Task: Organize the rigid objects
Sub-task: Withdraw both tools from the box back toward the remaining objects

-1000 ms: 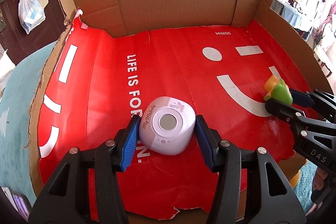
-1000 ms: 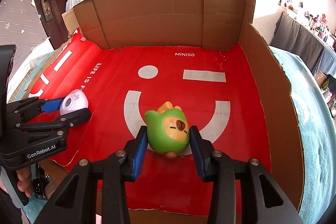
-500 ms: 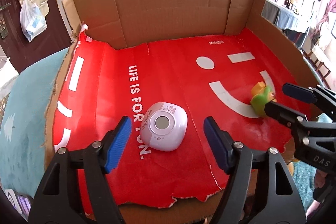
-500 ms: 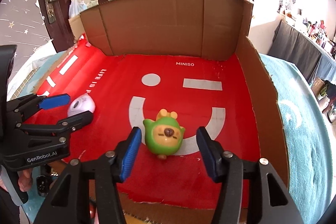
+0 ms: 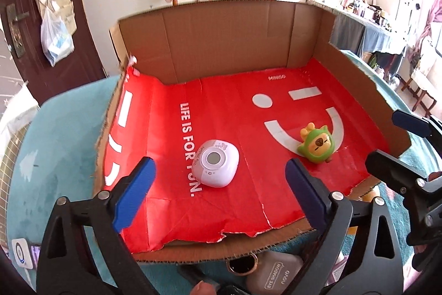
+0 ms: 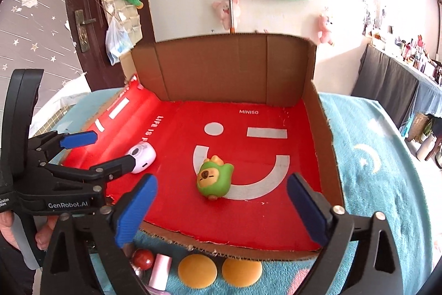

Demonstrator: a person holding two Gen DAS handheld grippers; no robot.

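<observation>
A white rounded gadget [image 5: 215, 167] lies on the red floor of an open cardboard box [image 5: 221, 46], over the white lettering. A green and yellow capybara toy [image 5: 317, 145] sits to its right on the white smile mark. My left gripper [image 5: 221, 195] is open and empty, held back above the box's torn front edge. My right gripper [image 6: 221, 209] is open and empty, above the front edge, with the green toy [image 6: 214, 179] beyond it. The white gadget [image 6: 142, 155] and the left gripper [image 6: 102, 154] show at the left of the right wrist view.
The box has tall back and right walls [image 6: 323, 145] and a low left flap. It stands on a teal cloth [image 6: 381, 184]. In front of the box lie two orange discs [image 6: 196, 274], a red ball [image 6: 142, 259], a pink roll [image 6: 160, 271] and a grey case [image 5: 276, 274].
Both grippers opened, let go of the white gadget and the green toy, and pulled back and up from the box. Both objects stay on the red floor.
</observation>
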